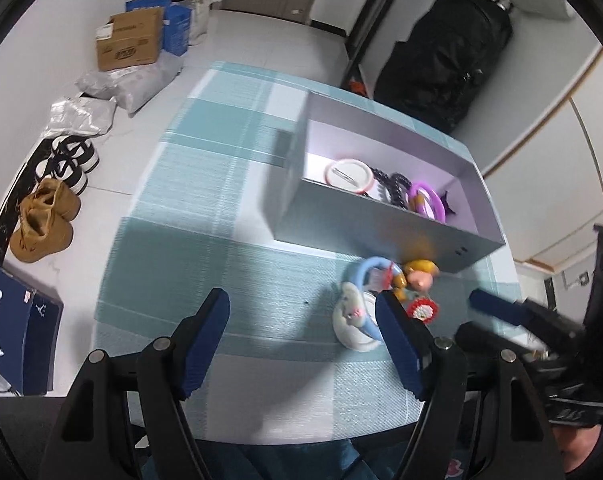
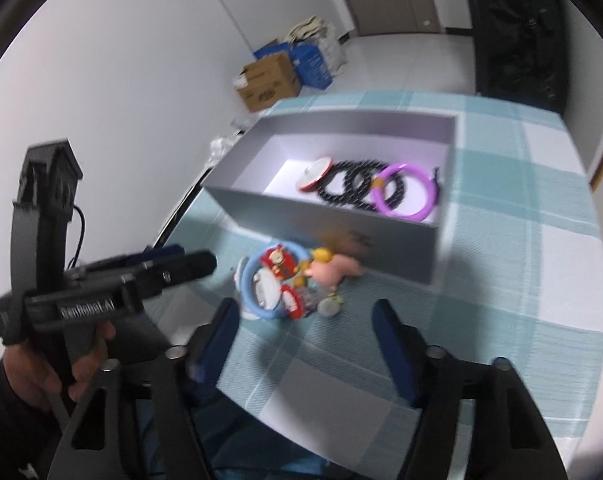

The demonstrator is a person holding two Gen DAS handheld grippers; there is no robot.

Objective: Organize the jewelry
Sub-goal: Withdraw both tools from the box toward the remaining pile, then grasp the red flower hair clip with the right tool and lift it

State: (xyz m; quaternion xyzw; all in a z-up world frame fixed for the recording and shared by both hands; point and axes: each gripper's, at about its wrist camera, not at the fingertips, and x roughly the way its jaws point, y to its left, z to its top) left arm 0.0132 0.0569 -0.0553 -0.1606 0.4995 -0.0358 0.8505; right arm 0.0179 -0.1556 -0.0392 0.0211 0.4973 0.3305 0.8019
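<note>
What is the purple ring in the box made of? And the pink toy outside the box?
The purple ring looks like smooth plastic or silicone: an even, slightly shiny colour, though the picture cannot settle which. The pink toy looks like soft plush, rounded and matte without shine, but it is blurred.

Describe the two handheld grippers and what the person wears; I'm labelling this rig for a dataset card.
Both grippers are black plastic frames with silver pivot bolts and dark blue ribbed pads. The left gripper shows white lettering along its body, a thin black cable and a pistol-style handle held by a hand in a dark sleeve. The right gripper has the same fingers.
</note>
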